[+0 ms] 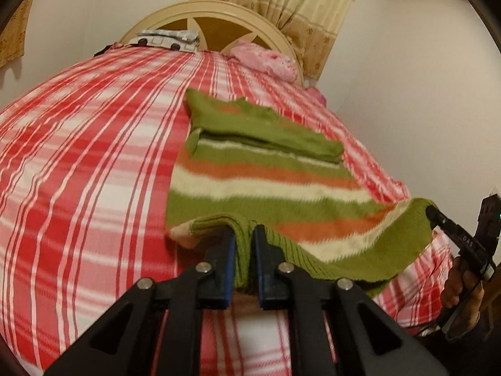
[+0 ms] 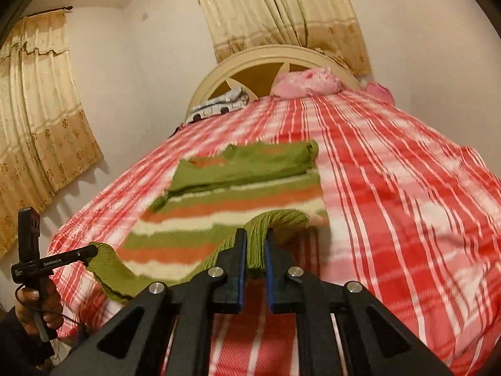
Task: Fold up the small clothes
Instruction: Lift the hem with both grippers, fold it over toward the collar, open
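A small knitted sweater (image 1: 263,185) (image 2: 238,200) striped green, orange and cream lies on the red-and-white plaid bedspread (image 1: 94,156) (image 2: 391,188), its sleeves folded across the far part. My left gripper (image 1: 243,235) is shut on the ribbed green hem at its near left corner. My right gripper (image 2: 255,238) is shut on the hem at the near right corner. The near edge of the sweater hangs lifted off the bed between the two. Each view shows the other gripper (image 1: 433,213) (image 2: 94,250) at its side, pinching the hem.
A rounded cream headboard (image 1: 219,12) (image 2: 266,59) stands at the far end with beige curtains (image 1: 297,0) (image 2: 281,9) behind. A pink cloth (image 1: 266,58) (image 2: 307,83) and a grey-white printed item (image 1: 169,39) (image 2: 219,105) lie near it. A hand (image 2: 37,307) holds the left gripper's handle.
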A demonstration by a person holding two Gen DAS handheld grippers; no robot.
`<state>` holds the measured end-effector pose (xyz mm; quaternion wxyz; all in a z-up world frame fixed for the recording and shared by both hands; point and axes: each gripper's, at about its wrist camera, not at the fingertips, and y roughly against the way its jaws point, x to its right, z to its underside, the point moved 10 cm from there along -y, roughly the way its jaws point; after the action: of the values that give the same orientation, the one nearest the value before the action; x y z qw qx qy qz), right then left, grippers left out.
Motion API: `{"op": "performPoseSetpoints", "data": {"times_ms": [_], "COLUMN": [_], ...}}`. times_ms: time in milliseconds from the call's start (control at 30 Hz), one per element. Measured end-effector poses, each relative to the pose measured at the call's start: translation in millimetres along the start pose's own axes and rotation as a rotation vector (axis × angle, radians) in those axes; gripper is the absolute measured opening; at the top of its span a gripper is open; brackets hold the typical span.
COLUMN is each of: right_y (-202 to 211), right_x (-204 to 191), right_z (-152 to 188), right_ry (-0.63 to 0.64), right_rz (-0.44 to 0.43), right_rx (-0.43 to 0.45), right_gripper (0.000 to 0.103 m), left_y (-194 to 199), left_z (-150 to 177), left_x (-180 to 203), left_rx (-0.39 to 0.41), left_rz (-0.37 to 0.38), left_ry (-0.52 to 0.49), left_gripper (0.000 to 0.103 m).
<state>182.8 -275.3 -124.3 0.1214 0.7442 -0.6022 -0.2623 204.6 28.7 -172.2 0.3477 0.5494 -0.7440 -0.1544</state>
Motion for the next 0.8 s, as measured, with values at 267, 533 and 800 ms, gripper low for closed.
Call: {"op": "performPoseSetpoints", "data": {"times_ms": [267,533,800], "right_y": [-24,-57,-108], "right_x": [2,2,11], "right_z": [-53,-108,-153], "right_ry": [-0.020,-0.020,-0.035], "right_rz": [-0.016,-0.034,-0.029], "right_rx": [0.045,0.064,0.046], "right_gripper": [0.009,0.009,0.009], "left_y": [-16,-36,-77], "left_z": [-53,-120,-167], "left_x": [4,1,-9], "left_rx": [0.055,0.137,0.144], "left_rz": [0.013,0.000,-0.030], "left_ry": [-0.028,-0.060,-0.081], "left_gripper": [0.011,0.011,0.011]}}
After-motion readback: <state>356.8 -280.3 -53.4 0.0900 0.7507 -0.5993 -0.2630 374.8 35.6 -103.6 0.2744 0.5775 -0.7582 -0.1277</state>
